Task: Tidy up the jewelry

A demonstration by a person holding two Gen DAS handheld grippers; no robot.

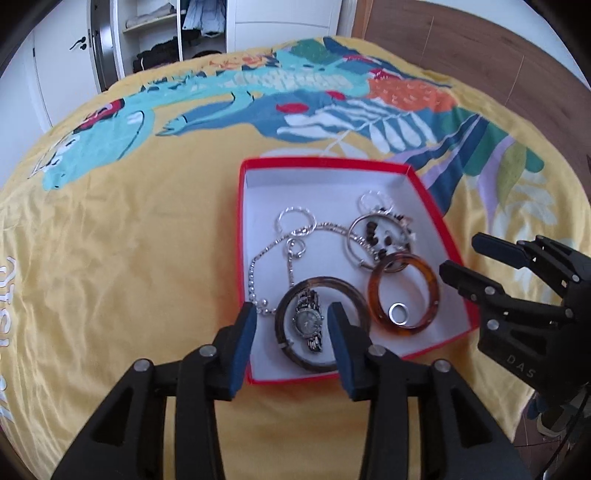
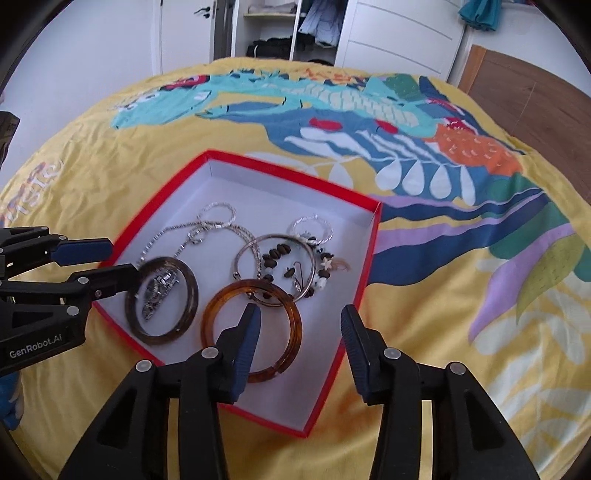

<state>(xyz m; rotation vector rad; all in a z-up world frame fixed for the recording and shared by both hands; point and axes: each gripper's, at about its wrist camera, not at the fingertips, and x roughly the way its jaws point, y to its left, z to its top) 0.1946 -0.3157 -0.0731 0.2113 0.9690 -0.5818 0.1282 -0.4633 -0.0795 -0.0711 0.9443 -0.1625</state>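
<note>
A red box [image 1: 421, 188] [image 2: 373, 236] with a white inside lies on the bed and holds the jewelry. In it are a silver watch [image 1: 309, 325] [image 2: 159, 291] inside a dark brown bangle [image 1: 284, 302] [image 2: 192, 295], an amber bangle [image 1: 373, 291] [image 2: 218, 306] with a small silver ring [image 1: 399, 314] inside it, silver chains and hoops [image 1: 295, 221] [image 2: 218, 218], and a beaded bracelet [image 1: 380, 236] [image 2: 280, 258]. My left gripper [image 1: 291, 325] [image 2: 118, 262] is open over the watch. My right gripper [image 2: 299, 325] [image 1: 458, 254] is open over the box's near right edge.
The bed has a yellow cover [image 1: 110, 240] [image 2: 424, 332] with a colourful print. Beyond it stand white wardrobes with open shelves of clothes [image 1: 177, 33] [image 2: 295, 29]. A brown wooden board [image 1: 480, 51] [image 2: 524, 92] is at the far right.
</note>
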